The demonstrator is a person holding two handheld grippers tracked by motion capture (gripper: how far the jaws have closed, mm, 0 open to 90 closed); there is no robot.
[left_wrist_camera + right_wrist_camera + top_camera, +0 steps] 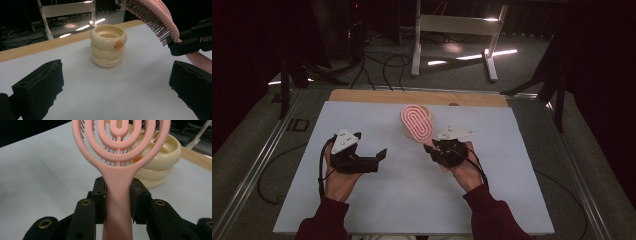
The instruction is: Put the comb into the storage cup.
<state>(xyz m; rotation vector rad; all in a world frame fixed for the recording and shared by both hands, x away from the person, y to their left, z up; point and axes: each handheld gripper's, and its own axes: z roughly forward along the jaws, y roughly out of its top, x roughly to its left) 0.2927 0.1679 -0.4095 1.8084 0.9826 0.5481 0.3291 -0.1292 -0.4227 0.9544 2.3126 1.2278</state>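
Note:
A pink hairbrush [416, 123] with a looped, open-work head is held by its handle in my right gripper [432, 146], whose jaws press on both sides of the handle [117, 195]. The brush head [120, 140] tilts up and away over a cream ribbed holder [108, 45] with an orange mark on its side, which stands at the far middle of the white board. The bristles [150, 20] face down toward the holder. My left gripper [381, 155] hovers left of the holder with wide open jaws and nothing between them.
The white board [412, 200] lies on a wooden tabletop [362, 96] with metal rails at the sides. A white frame stand [452, 30] and cables lie on the floor beyond the table.

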